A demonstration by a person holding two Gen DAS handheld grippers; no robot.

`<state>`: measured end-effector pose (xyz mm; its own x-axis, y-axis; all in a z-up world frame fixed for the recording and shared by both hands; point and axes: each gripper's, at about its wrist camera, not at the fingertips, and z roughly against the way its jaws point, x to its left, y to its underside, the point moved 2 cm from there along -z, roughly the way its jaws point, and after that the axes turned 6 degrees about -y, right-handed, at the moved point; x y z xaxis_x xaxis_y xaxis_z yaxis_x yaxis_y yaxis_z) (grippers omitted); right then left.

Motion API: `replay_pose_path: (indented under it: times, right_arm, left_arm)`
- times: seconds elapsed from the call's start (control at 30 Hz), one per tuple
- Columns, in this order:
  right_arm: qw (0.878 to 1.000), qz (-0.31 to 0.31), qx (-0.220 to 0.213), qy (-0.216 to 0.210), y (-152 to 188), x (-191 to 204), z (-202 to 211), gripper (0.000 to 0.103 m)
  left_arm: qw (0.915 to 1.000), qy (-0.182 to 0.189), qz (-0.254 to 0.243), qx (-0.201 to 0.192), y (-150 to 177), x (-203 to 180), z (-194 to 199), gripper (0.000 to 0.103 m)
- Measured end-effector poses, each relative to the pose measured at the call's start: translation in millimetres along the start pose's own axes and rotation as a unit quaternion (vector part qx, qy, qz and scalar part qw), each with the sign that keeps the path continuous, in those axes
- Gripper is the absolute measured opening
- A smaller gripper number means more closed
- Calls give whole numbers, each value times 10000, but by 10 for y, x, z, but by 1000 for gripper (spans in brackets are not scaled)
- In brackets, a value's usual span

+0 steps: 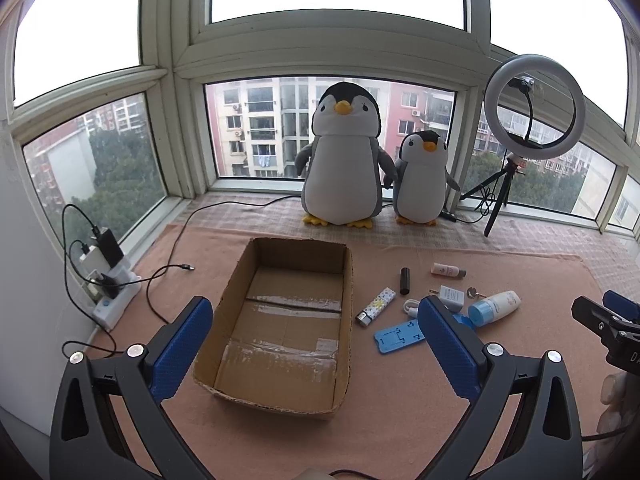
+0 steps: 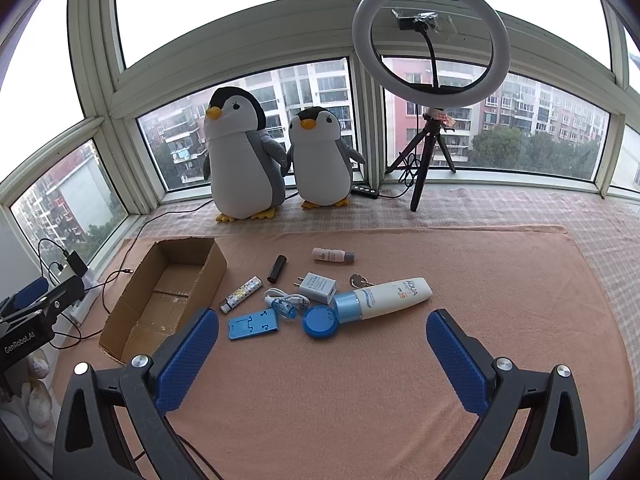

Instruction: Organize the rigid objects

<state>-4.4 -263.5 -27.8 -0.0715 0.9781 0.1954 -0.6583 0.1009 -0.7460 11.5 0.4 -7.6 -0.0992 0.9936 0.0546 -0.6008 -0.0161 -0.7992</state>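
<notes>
An open cardboard box lies empty on the peach mat. To its right sits a cluster: patterned lighter, black tube, small pink bottle, white charger, keys, white cable, blue phone stand, round blue compact and a white sunscreen tube with blue cap. My left gripper hovers open over the box. Before the cluster, my right gripper is open and holds nothing.
Two plush penguins and a ring light on a tripod stand along the window sill. A power strip with chargers and cables lies at the left wall. Bare mat stretches to the right of the cluster.
</notes>
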Motion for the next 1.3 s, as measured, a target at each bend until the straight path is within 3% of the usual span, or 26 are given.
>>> replay_pose_path:
  times: [0.7,1.3]
  right_arm:
    - [10000,-16,11,-11,1,28,-2,103]
    - [9999,-91,111,-43,26,17,-76,103]
  left_arm:
    - [10000,-7,-41,-42,0,-6,17,102]
    - [9998,-116,-53,154,55,29,-159,102]
